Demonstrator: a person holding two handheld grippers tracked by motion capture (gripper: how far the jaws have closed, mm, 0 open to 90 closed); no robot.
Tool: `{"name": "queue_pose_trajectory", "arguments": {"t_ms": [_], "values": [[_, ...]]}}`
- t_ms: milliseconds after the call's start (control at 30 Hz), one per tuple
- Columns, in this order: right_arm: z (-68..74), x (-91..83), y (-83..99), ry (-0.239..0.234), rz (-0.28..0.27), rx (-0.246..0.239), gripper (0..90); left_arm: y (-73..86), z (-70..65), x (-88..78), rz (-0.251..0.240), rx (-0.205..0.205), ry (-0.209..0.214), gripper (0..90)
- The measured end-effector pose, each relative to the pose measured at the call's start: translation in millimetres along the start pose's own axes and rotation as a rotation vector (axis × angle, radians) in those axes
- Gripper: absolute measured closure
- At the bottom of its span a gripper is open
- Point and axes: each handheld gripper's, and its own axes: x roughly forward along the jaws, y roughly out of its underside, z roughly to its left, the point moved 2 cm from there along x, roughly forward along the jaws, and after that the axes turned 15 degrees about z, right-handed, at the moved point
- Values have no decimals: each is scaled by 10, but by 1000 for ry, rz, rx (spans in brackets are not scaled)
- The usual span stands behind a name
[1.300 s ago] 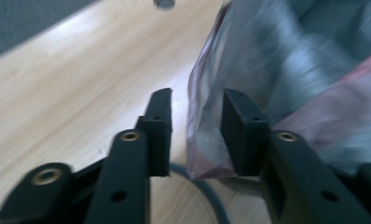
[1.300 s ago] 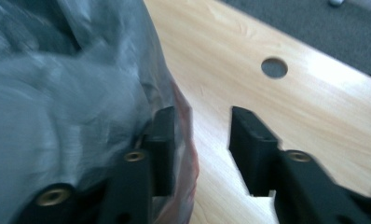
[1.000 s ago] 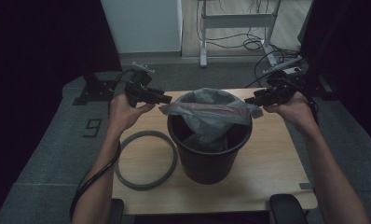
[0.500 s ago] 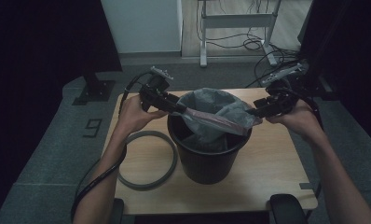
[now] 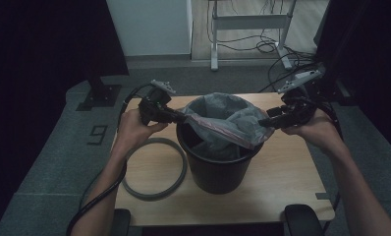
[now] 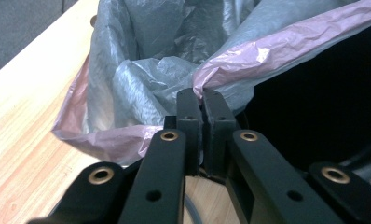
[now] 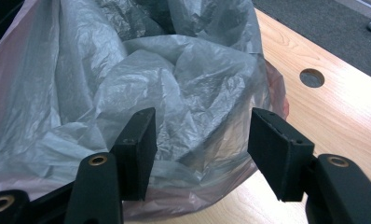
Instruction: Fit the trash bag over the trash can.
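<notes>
Overhead, crinkled grey plastic bag (image 5: 223,120)

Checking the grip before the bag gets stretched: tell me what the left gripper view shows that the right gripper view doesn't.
Left gripper view alone: the left gripper shut on the bag's pink hem, and the bin's dark inside. Right gripper view alone: the right gripper with jaws apart, bag behind them, and a round hole in the tabletop. Both: the crumpled grey bag and the wooden table.
</notes>
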Motion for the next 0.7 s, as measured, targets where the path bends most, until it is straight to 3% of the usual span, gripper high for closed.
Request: {"name": "queue_pose_trajectory", "arguments": {"t_ms": [300, 700], "values": [[98, -42, 69, -18, 2, -25, 446, 320, -146, -154, -53, 14, 7, 884], [162, -10, 165, -19, 41, -38, 470, 702, -220, -3, -117, 33, 81, 886]]}}
